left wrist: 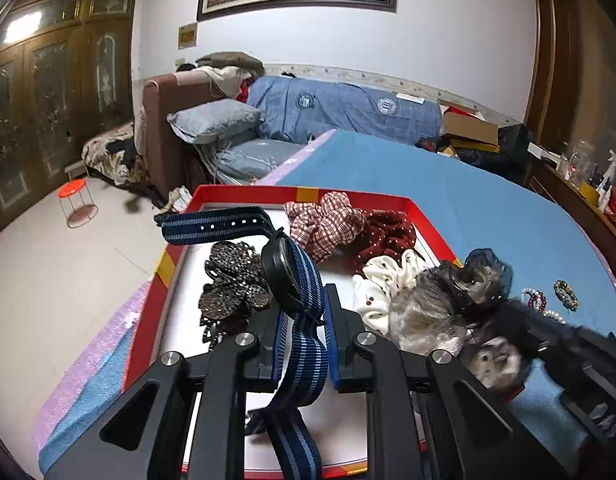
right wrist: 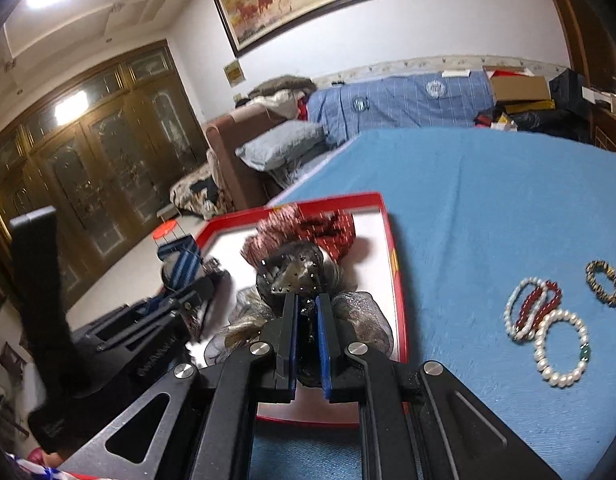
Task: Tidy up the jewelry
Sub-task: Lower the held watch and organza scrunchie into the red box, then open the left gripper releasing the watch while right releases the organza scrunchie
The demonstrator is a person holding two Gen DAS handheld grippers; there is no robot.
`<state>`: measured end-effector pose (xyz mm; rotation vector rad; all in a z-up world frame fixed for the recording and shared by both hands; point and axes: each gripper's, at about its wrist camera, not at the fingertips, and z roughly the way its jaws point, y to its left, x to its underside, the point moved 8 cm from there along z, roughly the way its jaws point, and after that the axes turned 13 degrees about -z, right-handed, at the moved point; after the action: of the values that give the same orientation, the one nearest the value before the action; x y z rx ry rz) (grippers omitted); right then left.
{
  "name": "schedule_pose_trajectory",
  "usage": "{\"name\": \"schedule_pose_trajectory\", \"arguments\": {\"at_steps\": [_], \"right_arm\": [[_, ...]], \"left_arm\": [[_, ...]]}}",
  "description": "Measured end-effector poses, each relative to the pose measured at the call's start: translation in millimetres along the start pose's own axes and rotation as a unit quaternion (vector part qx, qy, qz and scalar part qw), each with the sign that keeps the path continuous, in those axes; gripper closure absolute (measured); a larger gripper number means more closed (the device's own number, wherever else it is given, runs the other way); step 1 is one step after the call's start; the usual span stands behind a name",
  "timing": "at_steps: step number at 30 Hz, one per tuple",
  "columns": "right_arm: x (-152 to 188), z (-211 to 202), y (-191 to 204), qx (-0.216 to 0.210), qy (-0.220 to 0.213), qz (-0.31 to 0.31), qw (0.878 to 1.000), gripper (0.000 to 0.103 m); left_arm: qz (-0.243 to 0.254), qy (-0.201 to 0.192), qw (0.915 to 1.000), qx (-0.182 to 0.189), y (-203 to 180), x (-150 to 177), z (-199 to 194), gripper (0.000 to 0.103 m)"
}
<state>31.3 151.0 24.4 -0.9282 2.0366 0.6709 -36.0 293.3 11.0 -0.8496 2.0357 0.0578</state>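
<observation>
A watch point(left wrist: 286, 276) with a black case and a blue striped strap hangs over the red tray point(left wrist: 429, 222). My left gripper point(left wrist: 304, 320) is shut on its strap. The tray's white floor carries a rhinestone hair clip point(left wrist: 232, 280), a checked scrunchie point(left wrist: 327, 224), a dark red dotted one point(left wrist: 387, 236), a white one point(left wrist: 381, 284) and a grey one point(left wrist: 419, 314). My right gripper point(right wrist: 307, 316) is shut on a black mesh scrunchie point(right wrist: 292, 274) above the tray's right part point(right wrist: 391, 240). The watch strap point(right wrist: 180, 262) shows blurred to its left.
The tray lies on a bed with a blue cover point(right wrist: 487, 200). Pearl point(right wrist: 563, 354), red bead point(right wrist: 537, 306) and gold-black point(right wrist: 603, 283) bracelets lie on the cover to the right of the tray. Beyond are a sofa with pillows point(left wrist: 216, 120), a wardrobe and a red stool point(left wrist: 74, 194).
</observation>
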Motion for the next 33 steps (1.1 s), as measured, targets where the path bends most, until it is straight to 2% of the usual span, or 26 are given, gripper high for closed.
{"name": "schedule_pose_trajectory", "arguments": {"at_steps": [8, 15, 25, 33], "right_arm": [[12.3, 22.5, 0.0, 0.012, 0.035, -0.008, 0.999, 0.093], [24.1, 34.2, -5.1, 0.020, 0.061, -0.002, 0.998, 0.093], [30.9, 39.2, -2.7, 0.020, 0.071, -0.011, 0.997, 0.091], [32.3, 38.0, -1.6, 0.019, 0.072, -0.011, 0.997, 0.091]], "left_arm": [[0.000, 0.026, 0.9997, -0.001, -0.6, 3.4, 13.6, 0.087], [-0.021, 0.053, 0.9984, 0.004, 3.8, 4.7, 23.8, 0.087], [-0.012, 0.062, 0.9980, -0.007, 1.9, 6.1, 32.8, 0.087], [-0.002, 0.052, 0.9986, -0.014, -2.0, 6.0, 31.6, 0.087]]}}
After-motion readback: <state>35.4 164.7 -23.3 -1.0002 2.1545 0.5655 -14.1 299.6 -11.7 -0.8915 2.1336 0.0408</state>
